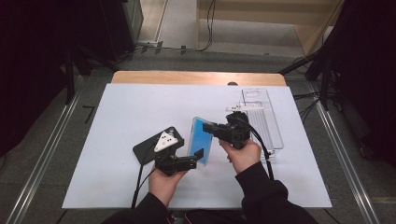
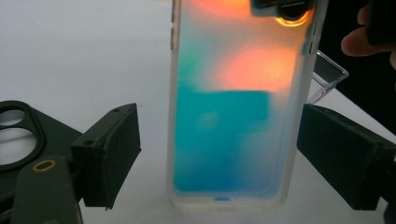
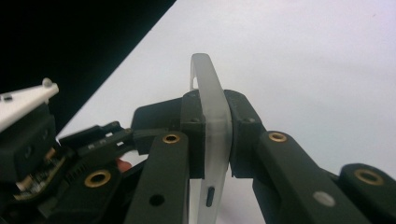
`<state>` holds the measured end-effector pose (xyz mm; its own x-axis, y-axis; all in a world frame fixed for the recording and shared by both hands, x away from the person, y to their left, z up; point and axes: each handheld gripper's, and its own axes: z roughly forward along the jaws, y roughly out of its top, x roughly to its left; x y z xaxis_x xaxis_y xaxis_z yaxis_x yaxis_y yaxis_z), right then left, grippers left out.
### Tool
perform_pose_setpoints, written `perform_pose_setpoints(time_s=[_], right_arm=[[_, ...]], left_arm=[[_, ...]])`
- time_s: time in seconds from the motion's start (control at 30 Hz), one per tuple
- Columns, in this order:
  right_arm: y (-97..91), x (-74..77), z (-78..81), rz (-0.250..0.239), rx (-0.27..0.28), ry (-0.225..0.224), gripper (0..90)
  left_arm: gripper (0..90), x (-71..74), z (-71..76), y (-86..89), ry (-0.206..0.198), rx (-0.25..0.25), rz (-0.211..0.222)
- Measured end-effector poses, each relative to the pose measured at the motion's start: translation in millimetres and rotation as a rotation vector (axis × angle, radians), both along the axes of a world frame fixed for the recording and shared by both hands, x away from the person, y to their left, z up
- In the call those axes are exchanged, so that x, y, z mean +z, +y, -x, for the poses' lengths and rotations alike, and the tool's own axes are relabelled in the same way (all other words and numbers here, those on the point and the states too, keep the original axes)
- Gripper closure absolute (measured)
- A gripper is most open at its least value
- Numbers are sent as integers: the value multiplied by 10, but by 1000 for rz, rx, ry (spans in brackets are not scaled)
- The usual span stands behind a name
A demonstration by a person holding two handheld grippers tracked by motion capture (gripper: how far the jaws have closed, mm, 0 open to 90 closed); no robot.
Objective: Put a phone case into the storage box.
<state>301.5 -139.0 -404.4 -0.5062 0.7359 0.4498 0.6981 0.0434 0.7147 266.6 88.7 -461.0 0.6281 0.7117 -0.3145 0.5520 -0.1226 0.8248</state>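
The right tool (image 1: 215,127) is clamped on the far edge of the frosted phone case (image 1: 200,140), held upright over the desk (image 1: 116,112). The left tool (image 1: 198,156) stands apart around its near end. Light, bendy, slippery: grip the rims.

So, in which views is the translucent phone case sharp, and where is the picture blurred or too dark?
In the left gripper view the frosted translucent phone case is soft, its orange and teal colours smeared; in the right gripper view its edge is fairly sharp between the shut right gripper, with a black corner upper left; in the high view the white table sheet is evenly lit, the surroundings dark.
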Motion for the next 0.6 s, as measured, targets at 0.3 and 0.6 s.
perform_pose_setpoints(time_s=[0.3,0.6], right_arm=[[-66,1,43,34,45,-65,771],[-115,1,72,33,145,-125,770]], left_arm=[[144,129,-107,96,62,-85,-21],[157,213,-201,178,101,-216,-60]])
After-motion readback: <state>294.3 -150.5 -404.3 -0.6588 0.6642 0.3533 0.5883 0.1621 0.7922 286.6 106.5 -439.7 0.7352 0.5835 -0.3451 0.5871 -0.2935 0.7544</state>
